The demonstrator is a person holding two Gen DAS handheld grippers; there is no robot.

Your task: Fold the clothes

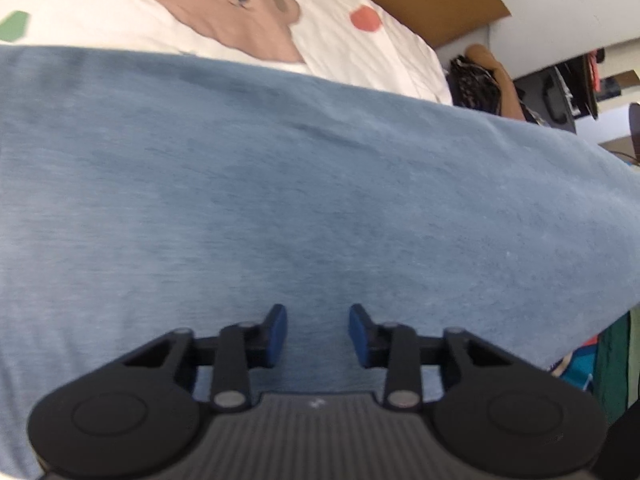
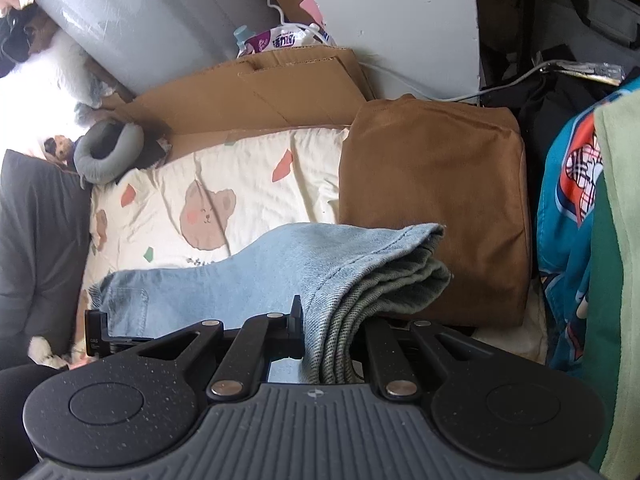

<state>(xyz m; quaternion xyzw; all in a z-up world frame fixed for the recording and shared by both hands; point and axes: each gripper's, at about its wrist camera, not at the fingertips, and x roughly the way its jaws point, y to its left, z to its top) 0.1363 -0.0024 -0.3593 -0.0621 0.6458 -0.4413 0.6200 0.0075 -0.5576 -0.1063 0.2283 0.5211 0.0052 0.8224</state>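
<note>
Light blue jeans (image 1: 280,180) fill most of the left wrist view, spread wide over a white bed sheet (image 1: 100,0) with bear prints. My left gripper (image 1: 318,320) hovers close over the denim; its blue pads (image 1: 278,332) stand apart with only flat cloth showing beneath the gap. In the right wrist view the jeans (image 2: 280,264) lie across the sheet (image 2: 248,168), and their bunched, layered end rises into my right gripper (image 2: 334,320), which is shut on that fold of denim.
A folded brown garment (image 2: 432,208) lies on the bed just beyond the jeans. Flattened cardboard (image 2: 260,88) and a grey neck pillow (image 2: 106,152) sit at the bed's far edge. Colourful clothes (image 2: 572,220) hang on the right, dark grey cloth (image 2: 36,240) on the left.
</note>
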